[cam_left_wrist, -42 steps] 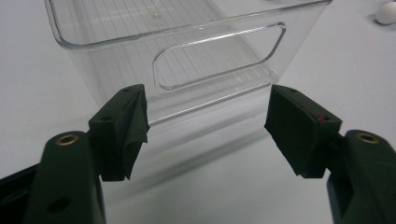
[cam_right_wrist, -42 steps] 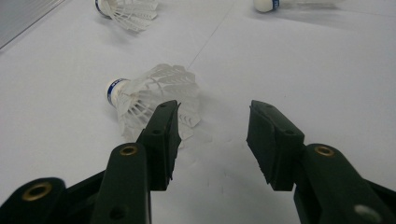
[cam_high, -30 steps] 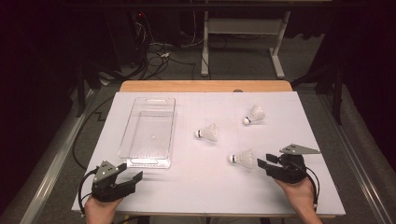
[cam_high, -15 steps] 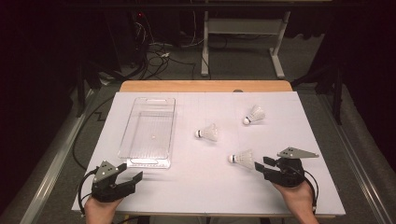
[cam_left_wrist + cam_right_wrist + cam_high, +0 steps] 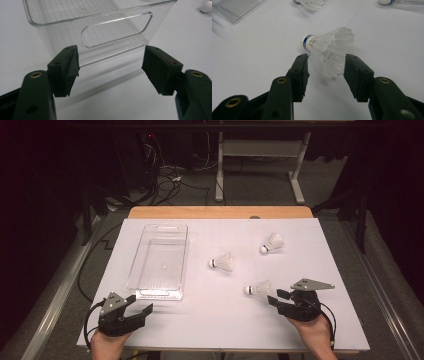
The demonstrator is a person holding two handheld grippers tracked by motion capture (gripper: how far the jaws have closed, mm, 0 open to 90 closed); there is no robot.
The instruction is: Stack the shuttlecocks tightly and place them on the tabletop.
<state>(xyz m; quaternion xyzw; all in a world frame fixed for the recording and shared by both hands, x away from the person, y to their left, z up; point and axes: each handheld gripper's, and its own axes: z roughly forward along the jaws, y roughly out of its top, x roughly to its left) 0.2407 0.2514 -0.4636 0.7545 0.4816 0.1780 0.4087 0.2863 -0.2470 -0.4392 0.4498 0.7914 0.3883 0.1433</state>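
Three white shuttlecocks lie on the white table. The nearest shuttlecock (image 5: 257,288) (image 5: 329,46) lies on its side, cork pointing left. My right gripper (image 5: 276,298) (image 5: 327,58) is open just behind it. The rim of its feather skirt sits between the jaw tips, with no visible squeeze. The middle shuttlecock (image 5: 221,262) (image 5: 310,3) and the far shuttlecock (image 5: 272,242) lie beyond. My left gripper (image 5: 140,304) (image 5: 111,51) rests open and empty at the front left, facing the near end wall of a clear plastic bin (image 5: 136,270) (image 5: 62,32).
The bin is empty and runs lengthwise away from me on the left half of the table. A wooden table edge (image 5: 220,212) shows behind the white sheet. Beyond it are a dark floor with cables and a desk frame (image 5: 260,150).
My right gripper has edged slightly left and nearer the closest shuttlecock. The left gripper and all the objects stay where they were.
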